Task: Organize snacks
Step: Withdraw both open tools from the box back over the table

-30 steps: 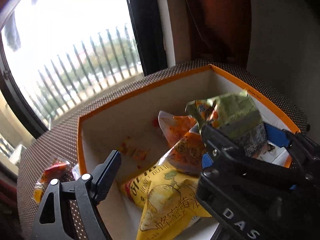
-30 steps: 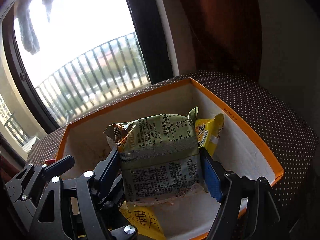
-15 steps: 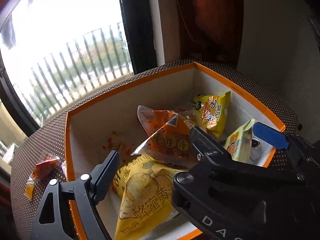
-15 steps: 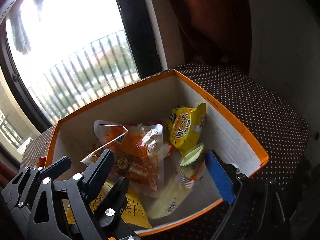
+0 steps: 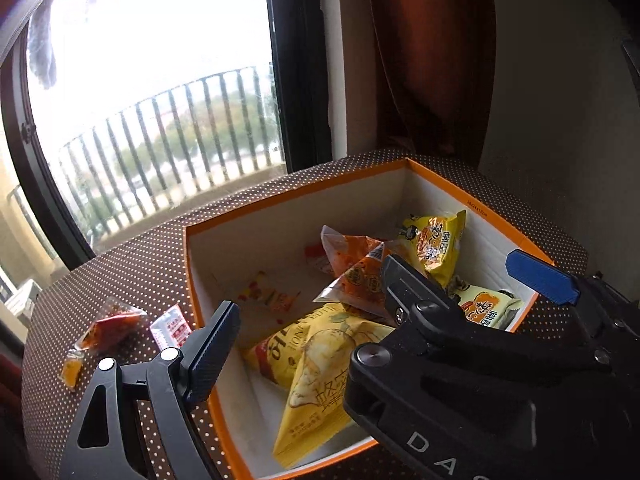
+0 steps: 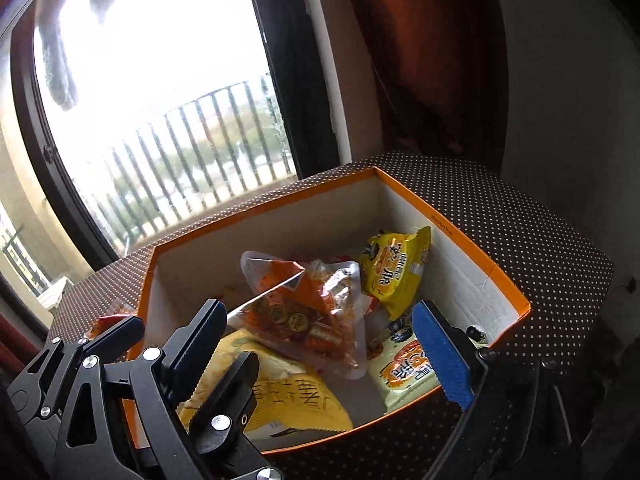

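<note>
Brown dotted tabletop (image 6: 520, 216) | orange-rimmed box (image 6: 472, 248) | barred window (image 6: 168, 92) | curtain (image 6: 432, 48)

1 box (image 5: 496, 220), 5 packets inside, 3 small packets on the cloth (image 5: 132, 264).

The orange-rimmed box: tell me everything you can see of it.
The box is an open, lidless, rectangular carton, white inside with an orange rim. It sits upright on the brown dotted tablecloth beside the window. Snack packets lie loose inside, a small yellow packet leaning on its right wall. Both grippers hover open above its near edge.
</note>
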